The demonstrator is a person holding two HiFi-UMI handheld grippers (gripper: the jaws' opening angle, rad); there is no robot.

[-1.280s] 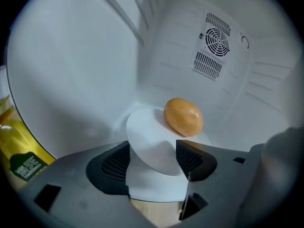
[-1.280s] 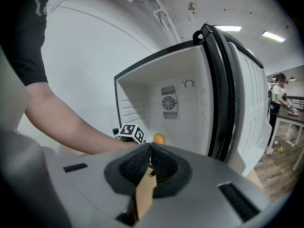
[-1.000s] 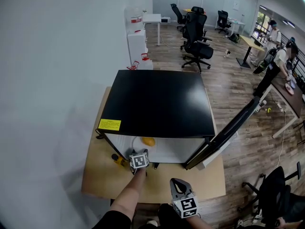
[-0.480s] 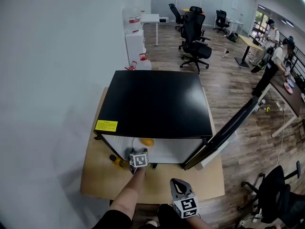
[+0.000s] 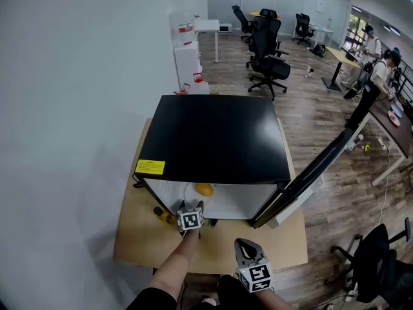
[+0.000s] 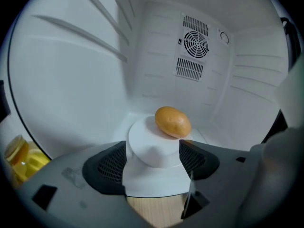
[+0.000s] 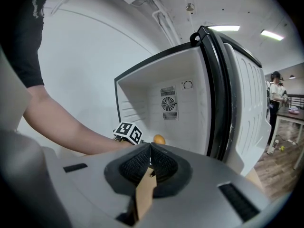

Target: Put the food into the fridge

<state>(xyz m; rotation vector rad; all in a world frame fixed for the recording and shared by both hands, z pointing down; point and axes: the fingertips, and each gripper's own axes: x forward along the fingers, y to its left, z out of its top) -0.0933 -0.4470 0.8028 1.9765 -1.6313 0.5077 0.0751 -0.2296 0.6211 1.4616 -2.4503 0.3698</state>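
Note:
A small fridge [image 5: 216, 137] with a black top stands on a wooden platform [image 5: 135, 231], its door [image 5: 316, 173] swung open to the right. On its white floor lies a white plate [image 6: 147, 141] with a round orange-brown piece of food [image 6: 173, 121] on it, which also shows in the head view [image 5: 204, 189]. My left gripper [image 6: 153, 158] is open at the fridge mouth [image 5: 189, 217], one jaw on each side of the plate's near edge. My right gripper [image 5: 248, 254] hangs back in front of the platform, shut and empty [image 7: 150, 158].
A yellow jar-like object [image 5: 161, 215] lies on the platform left of the fridge opening. A white wall runs along the left. Behind the fridge are a white cabinet [image 5: 187, 57] and office chairs [image 5: 268, 57]. People stand by a table [image 5: 374, 76] at the right.
Hardly anything: the head view has shifted slightly. Both grippers, the plate and the food stay where they were.

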